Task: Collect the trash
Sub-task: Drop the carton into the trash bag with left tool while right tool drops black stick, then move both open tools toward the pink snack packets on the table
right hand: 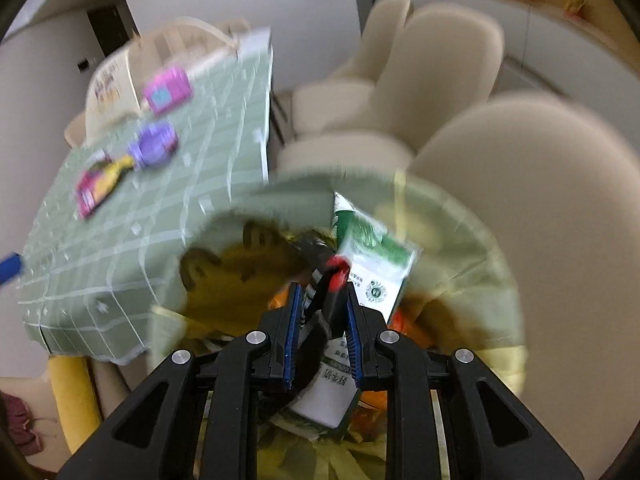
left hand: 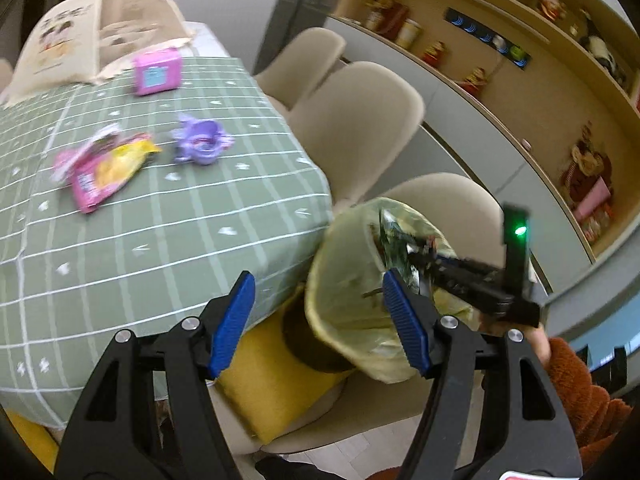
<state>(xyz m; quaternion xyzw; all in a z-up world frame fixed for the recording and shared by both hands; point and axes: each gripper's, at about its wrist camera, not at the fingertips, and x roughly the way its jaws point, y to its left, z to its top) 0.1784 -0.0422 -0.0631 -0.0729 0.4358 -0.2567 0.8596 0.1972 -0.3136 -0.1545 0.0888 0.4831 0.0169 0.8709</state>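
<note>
Right claw (right hand: 322,300) over the bin (right hand: 472,240), clamped on a black-and-red scrap (right hand: 334,280); left claw (left hand: 320,320) wide and empty.

R pads sit narrow on the scrap, a white-green packet (right hand: 372,268) just behind it at 1 o'clock, both above the bin's yellow liner, which already holds wrappers (contents blurred, can't tell more). L claw hangs by the table (left hand: 160,240) edge, bin (left hand: 348,280) at its 3 o'clock and R claw (left hand: 424,256) dipping into the bin mouth there. Still on the green cloth, at L claw's 11 o'clock: pink-yellow wrapper (left hand: 104,168), purple toy (left hand: 202,142) just beside it, pink box (left hand: 157,72) further back near a beige cover (left hand: 96,28). Beige chairs (left hand: 356,120) stand behind the bin.
</note>
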